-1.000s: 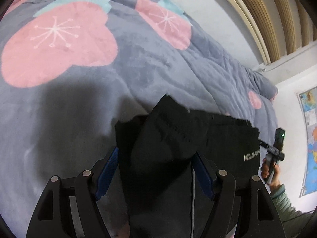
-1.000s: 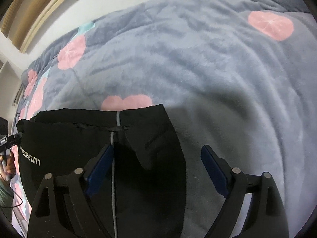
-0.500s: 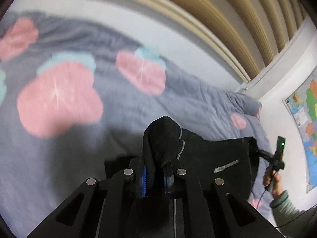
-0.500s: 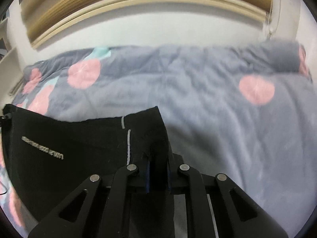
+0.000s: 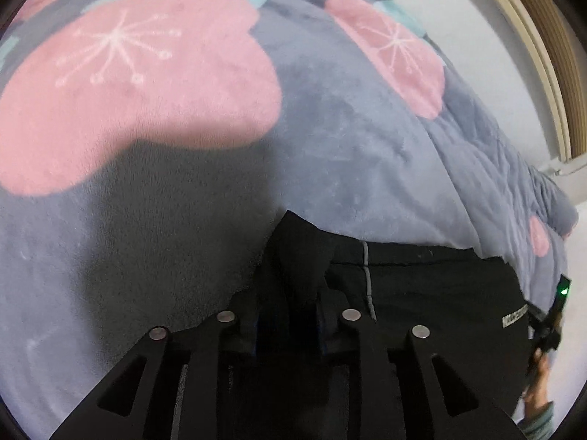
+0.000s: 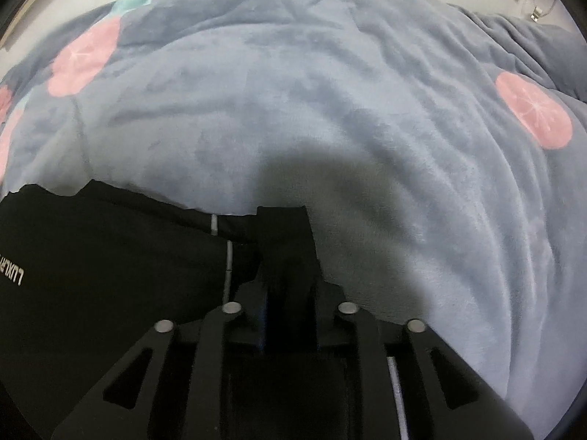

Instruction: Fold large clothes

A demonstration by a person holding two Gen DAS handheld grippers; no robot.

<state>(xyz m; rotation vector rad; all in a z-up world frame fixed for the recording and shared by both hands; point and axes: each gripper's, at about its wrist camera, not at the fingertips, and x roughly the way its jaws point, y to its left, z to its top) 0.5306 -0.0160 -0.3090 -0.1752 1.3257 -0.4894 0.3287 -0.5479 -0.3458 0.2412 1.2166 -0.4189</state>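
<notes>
Left wrist view: left gripper clamped tight on a raised corner of the black garment, fingers pressed together with a peak of dark cloth sticking up between them. Rest of the garment spread flat to the right of that corner, lying on the grey fleece blanket. Pale grey zipper line running down the garment just right of the pinched corner. Small white printed label near the garment's far right edge. Large pink flower print on the blanket up and to the left of the garment, a second pink flower above it, a small one beyond its right end. Dark shadow on the blanket just left of the garment. Past the garment's right edge, a hand gripping a black device with a green light. White wall and wooden slats behind the blanket.

Right wrist view: right gripper shut on another corner of the same black garment, a squared flap of cloth standing up between the closed fingers. Garment stretching away to the left of that flap, flat on the blanket. White zipper line just left of the flap. White lettering at the garment's far left. Pink flower prints on the blanket well above and left of the garment and well to its right.
</notes>
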